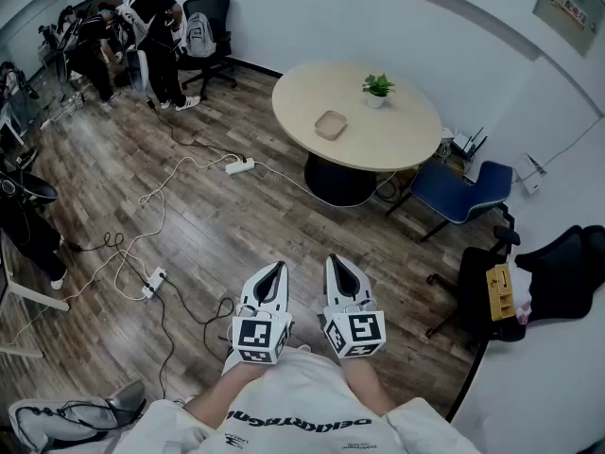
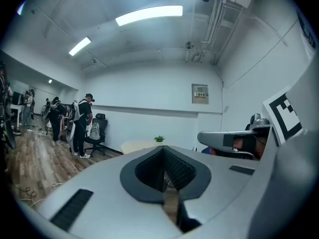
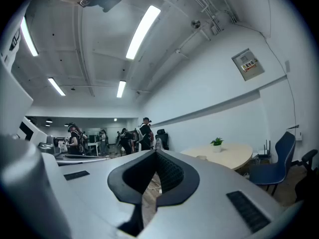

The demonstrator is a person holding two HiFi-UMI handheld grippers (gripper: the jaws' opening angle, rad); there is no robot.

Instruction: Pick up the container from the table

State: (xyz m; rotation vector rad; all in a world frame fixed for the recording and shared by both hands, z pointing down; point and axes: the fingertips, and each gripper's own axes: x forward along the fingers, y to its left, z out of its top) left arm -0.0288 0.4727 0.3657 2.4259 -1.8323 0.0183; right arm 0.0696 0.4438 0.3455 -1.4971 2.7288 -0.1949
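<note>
The container (image 1: 331, 124) is a shallow tan tray lying on the round beige table (image 1: 397, 135) across the room, next to a small potted plant (image 1: 378, 87). Both grippers are held close to my body, far from the table. My left gripper (image 1: 277, 267) and right gripper (image 1: 335, 260) point forward side by side over the wooden floor, each shut with nothing between the jaws. In the right gripper view the right gripper (image 3: 155, 152) aims toward the table (image 3: 227, 155), where the container (image 3: 201, 158) shows as a small speck. The left gripper (image 2: 163, 148) faces the plant (image 2: 159, 139).
A blue chair (image 1: 463, 193) stands at the table's right, and a black office chair (image 1: 558, 272) holding a yellow object (image 1: 499, 291) stands near the right wall. Cables and a power strip (image 1: 240, 166) cross the floor. People (image 1: 156, 26) stand by desks at the far left.
</note>
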